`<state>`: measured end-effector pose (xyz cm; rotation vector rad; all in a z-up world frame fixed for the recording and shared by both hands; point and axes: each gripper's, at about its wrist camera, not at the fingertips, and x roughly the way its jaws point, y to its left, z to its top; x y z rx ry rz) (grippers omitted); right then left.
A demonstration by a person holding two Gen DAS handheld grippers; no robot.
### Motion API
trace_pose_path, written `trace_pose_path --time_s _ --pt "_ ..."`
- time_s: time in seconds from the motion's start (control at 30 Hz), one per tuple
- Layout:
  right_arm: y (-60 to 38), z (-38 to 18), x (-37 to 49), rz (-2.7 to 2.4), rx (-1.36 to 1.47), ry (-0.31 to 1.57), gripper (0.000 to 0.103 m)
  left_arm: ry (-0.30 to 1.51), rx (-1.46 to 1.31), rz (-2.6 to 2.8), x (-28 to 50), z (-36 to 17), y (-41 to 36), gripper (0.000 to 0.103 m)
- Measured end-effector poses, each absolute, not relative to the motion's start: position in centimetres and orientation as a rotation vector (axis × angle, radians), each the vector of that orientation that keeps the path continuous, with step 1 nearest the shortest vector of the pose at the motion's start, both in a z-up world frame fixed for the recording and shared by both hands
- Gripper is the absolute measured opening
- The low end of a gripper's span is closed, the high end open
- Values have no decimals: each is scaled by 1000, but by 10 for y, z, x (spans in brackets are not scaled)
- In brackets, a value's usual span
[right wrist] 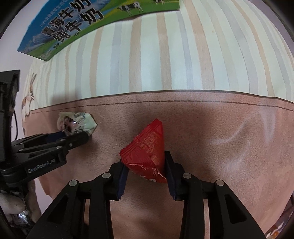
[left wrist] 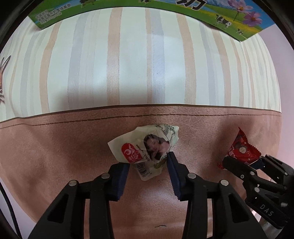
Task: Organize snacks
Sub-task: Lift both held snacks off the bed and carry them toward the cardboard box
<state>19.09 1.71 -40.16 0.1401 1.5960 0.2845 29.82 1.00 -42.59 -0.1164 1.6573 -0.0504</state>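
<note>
My left gripper [left wrist: 148, 161] is shut on a white snack packet [left wrist: 145, 147] with a woman's face and a red logo, held over the pink band of the cloth. It also shows at the left of the right wrist view [right wrist: 76, 123]. My right gripper [right wrist: 145, 163] is shut on a red snack packet [right wrist: 147, 152], also over the pink band. That red packet shows at the right of the left wrist view [left wrist: 240, 149], gripped by the right gripper [left wrist: 242, 161].
A green and blue milk carton box [left wrist: 229, 16] lies at the far edge of the striped tablecloth [left wrist: 128, 64]; it also shows in the right wrist view [right wrist: 73, 25]. A rabbit print [right wrist: 29, 97] is at the cloth's left edge.
</note>
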Motion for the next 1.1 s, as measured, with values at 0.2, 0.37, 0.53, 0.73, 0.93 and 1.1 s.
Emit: trace_pose_path --time_s 0.2,0.37,0.53,0.73,0.93,1.1 --pt "11 -411 191 294 198 1642 39 1662 -70 -116 296 -403 21 56" --pt "0 -419 199 288 237 1649 39 1652 -17 -151 307 -396 22 67" --pt "1 -422 203 285 241 1655 39 1739 -29 -183 324 -429 7 67" --pt "-2 -420 205 285 218 1652 39 1704 -11 -153 321 -428 0 57" --pt "8 -410 201 289 184 1614 39 1681 -62 -145 316 -407 5 46" --pt "13 -398 205 308 172 1583 39 1676 -78 -156 316 -398 12 40"
